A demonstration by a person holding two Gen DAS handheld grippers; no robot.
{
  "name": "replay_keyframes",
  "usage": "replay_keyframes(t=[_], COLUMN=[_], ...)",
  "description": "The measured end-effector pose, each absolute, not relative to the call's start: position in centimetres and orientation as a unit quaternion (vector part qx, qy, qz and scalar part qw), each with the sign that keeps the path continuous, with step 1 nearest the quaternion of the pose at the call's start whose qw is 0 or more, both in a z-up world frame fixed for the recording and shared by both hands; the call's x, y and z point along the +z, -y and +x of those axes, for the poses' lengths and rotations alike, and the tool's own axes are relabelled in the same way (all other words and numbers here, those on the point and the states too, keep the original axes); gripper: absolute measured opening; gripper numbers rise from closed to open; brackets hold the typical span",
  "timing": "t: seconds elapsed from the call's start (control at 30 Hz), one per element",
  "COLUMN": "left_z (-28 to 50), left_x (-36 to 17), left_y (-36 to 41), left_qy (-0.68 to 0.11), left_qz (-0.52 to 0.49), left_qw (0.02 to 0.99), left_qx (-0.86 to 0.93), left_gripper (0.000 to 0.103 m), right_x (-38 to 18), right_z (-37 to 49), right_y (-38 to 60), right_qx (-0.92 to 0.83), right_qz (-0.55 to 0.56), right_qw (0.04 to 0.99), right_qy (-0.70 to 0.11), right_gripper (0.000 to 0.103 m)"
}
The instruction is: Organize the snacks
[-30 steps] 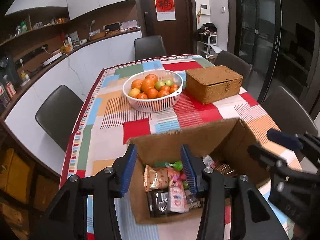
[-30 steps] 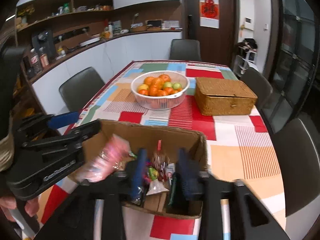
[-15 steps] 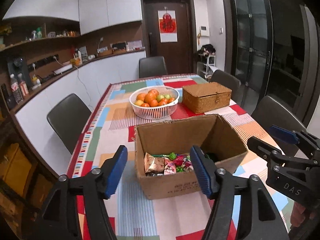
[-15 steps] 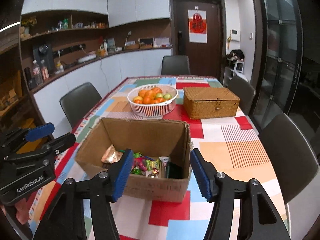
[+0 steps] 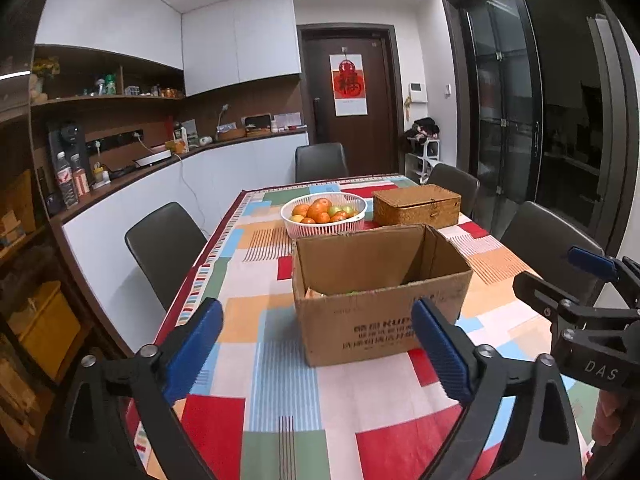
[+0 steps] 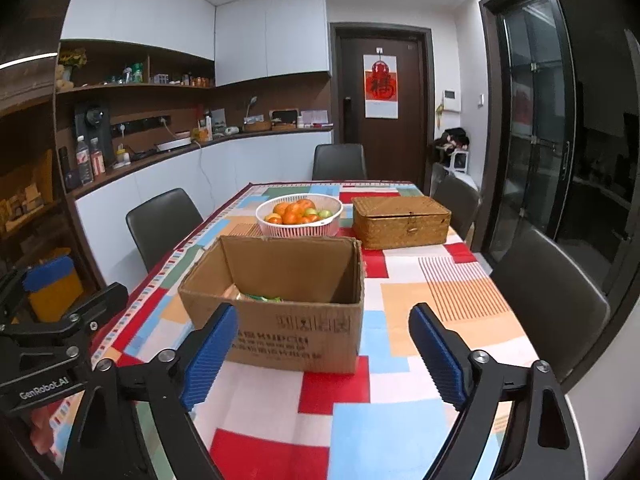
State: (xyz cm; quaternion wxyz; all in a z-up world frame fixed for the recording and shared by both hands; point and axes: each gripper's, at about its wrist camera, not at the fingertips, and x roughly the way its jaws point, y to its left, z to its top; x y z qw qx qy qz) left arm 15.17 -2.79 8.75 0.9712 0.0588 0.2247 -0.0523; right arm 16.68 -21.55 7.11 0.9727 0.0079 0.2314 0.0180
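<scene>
Both the left hand-held gripper (image 5: 316, 344) and right hand-held gripper (image 6: 324, 348) are held wide open and empty, low in frame. Snack packets (image 6: 260, 298) are seen inside the cardboard box (image 6: 296, 332) at centre; the task is judged nearly done.

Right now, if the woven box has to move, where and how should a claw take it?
Grip the woven box across its short ends, from above and the right, probably with both claws: the lid is shut with a front clasp, so no rim offers a hold. The fruit basket crowds its left; the carton blocks the near side.
</scene>
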Motion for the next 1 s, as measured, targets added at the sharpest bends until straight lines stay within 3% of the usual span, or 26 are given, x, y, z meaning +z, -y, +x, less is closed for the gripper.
replay_keyframes(t=[1.0], left_z=[8.8], left_x=[4.7], left_y=[1.2], left_qy=[-0.231], left_qz=[0.038], left_qw=[0.972], left_qx=[-0.032], left_gripper=[0.103], right_x=[3.1], right_z=[8.7], right_y=[20.6], right_qx=[-0.009], right_qz=[0.000], right_qw=[0.977], right_qy=[-0.211], right_gripper=[0.094])
